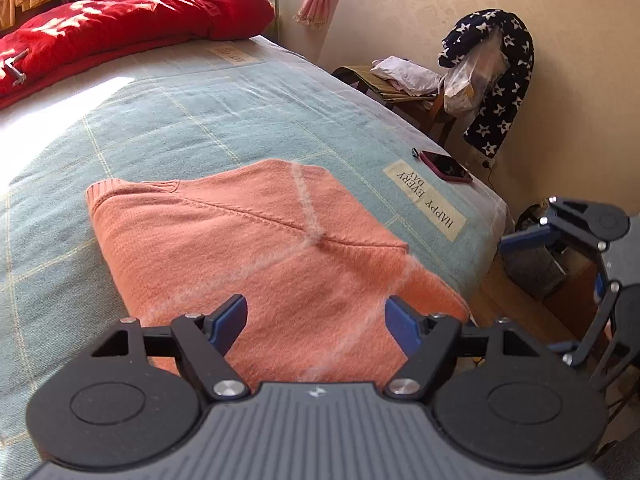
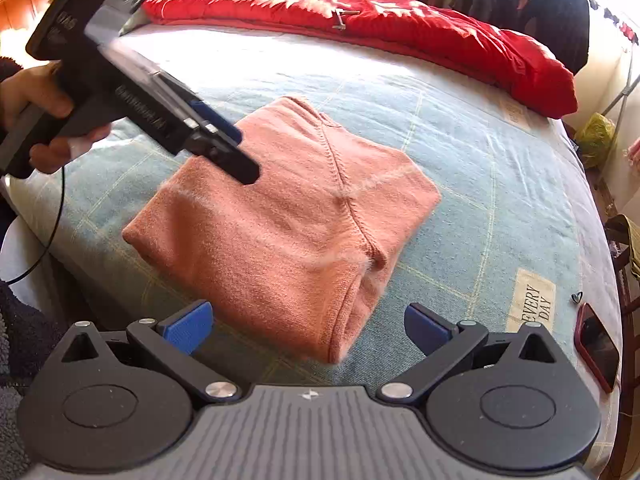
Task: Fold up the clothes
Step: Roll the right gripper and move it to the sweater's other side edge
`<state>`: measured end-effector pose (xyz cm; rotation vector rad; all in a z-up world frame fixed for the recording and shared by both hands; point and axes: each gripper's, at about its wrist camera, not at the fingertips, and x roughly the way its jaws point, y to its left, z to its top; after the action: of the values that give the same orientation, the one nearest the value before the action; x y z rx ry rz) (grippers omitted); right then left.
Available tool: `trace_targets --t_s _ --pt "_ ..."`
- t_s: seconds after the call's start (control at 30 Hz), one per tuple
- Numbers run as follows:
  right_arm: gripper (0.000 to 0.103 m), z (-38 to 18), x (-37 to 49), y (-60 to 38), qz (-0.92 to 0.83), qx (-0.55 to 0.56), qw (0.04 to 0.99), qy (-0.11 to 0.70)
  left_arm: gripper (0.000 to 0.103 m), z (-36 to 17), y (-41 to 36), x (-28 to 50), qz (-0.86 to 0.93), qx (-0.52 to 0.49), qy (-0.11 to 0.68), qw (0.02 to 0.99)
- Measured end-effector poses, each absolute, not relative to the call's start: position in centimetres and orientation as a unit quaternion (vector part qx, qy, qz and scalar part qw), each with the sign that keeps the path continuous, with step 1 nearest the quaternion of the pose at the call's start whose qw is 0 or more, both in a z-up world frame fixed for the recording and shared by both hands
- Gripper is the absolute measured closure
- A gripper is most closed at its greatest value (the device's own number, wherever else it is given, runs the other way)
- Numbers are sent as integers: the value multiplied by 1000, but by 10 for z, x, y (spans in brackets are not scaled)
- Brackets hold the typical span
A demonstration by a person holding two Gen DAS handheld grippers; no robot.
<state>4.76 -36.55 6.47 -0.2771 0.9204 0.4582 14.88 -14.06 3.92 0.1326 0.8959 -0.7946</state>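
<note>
The salmon-pink sweater lay folded into a compact bundle on the bed, near its edge. Left tongs and right tongs both stood open, empty, evidently released once the fold was set.

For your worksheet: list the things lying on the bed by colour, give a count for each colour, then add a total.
Orange: 1, the folded sweater
Red: 2, the quilt and the phone
Total: 3 on the blue-green blanket
</note>
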Motion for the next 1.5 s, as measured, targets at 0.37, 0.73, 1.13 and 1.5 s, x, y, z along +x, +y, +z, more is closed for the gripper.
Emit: trace_targets --t_s 0.37,0.73,1.13,1.5 --pt "0 70 40 -384 192 -52 887 416 18 4 -136 32 -379 308 278 827" --pt "0 80 20 -382 177 -30 902 392 20 -60 -166 6 -260 539 96 796" --pt "0 80 16 -379 183 -32 903 386 67 -53 -140 24 -284 472 190 813" --pt "20 33 70 -426 179 104 901 382 46 28 -102 37 -401 273 268 832"
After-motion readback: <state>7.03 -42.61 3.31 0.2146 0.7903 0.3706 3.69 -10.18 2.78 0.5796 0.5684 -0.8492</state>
